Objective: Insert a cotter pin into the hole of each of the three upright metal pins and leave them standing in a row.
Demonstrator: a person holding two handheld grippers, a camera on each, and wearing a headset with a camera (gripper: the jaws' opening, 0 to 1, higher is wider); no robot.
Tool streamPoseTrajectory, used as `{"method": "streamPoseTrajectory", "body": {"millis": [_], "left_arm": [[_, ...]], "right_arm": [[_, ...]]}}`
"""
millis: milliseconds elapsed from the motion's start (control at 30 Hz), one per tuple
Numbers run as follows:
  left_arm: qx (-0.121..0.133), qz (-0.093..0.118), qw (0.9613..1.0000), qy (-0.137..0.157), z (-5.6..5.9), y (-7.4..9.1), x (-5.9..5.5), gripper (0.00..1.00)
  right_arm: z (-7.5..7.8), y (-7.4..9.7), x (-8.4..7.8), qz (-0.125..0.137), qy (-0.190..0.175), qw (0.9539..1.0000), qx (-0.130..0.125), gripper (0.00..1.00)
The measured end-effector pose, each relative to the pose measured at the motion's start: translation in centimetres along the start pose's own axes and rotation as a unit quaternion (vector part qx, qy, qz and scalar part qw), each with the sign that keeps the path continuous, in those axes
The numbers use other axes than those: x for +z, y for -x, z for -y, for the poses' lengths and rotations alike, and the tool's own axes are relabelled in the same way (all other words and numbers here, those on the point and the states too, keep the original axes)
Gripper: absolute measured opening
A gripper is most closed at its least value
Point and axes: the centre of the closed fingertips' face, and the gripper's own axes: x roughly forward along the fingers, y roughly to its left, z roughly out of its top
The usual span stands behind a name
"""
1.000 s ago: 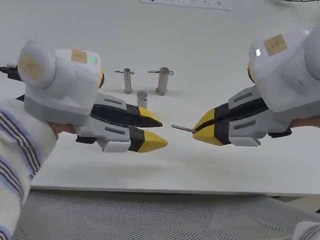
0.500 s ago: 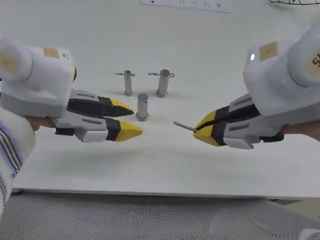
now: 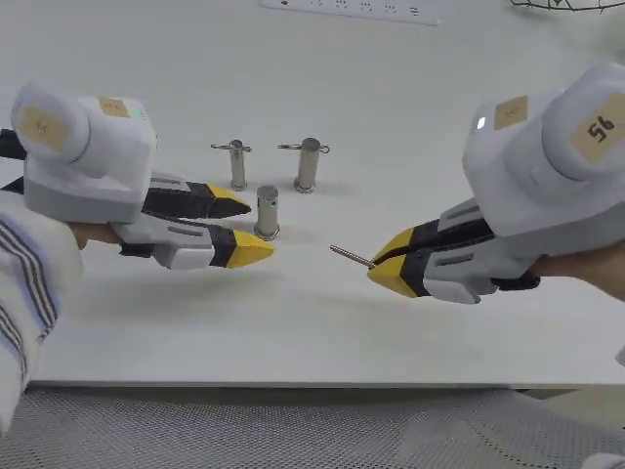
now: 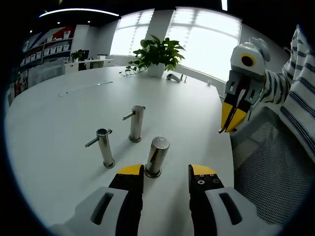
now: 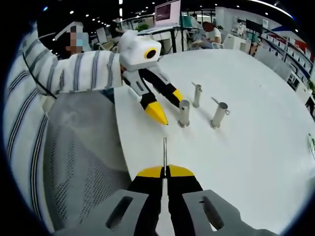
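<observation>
Now, the left gripper hovers low over the table with its jaws set wide apart, holding nothing. The bare metal pin stands upright just ahead of that gap, close to the yellow tips (whether a tip touches it cannot be told). The right gripper has its jaws pressed together on a cotter pin, a thin straight wire jutting from the tips toward the bare pin and well short of it.

Behind stand two more upright pins, the rear left pin and the rear right pin, each with a cotter pin crossing near its top. The bare pin sits in front, between them, so the three form a triangle rather than a row.

The white table carries a power strip at its far edge, and grey mesh lies below the near edge. A striped sleeve covers the left arm. In the left gripper view a potted plant stands before bright windows.
</observation>
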Motion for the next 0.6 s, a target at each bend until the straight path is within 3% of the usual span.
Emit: {"method": "streamPoseTrajectory", "body": {"millis": [233,600], "left_arm": [[-0.006,-0.006,0.9997,-0.021,-0.1,-1.4,0.3,0.34],[-0.003,-0.006,0.9998,-0.020,-0.2,-1.7,0.2,0.27]], "right_arm": [[0.0,0.0,0.0,0.000,-0.007,1.0000,-0.003,0.03],[0.0,0.3,0.0,0.002,-0.011,0.9999,-0.007,0.03]]}}
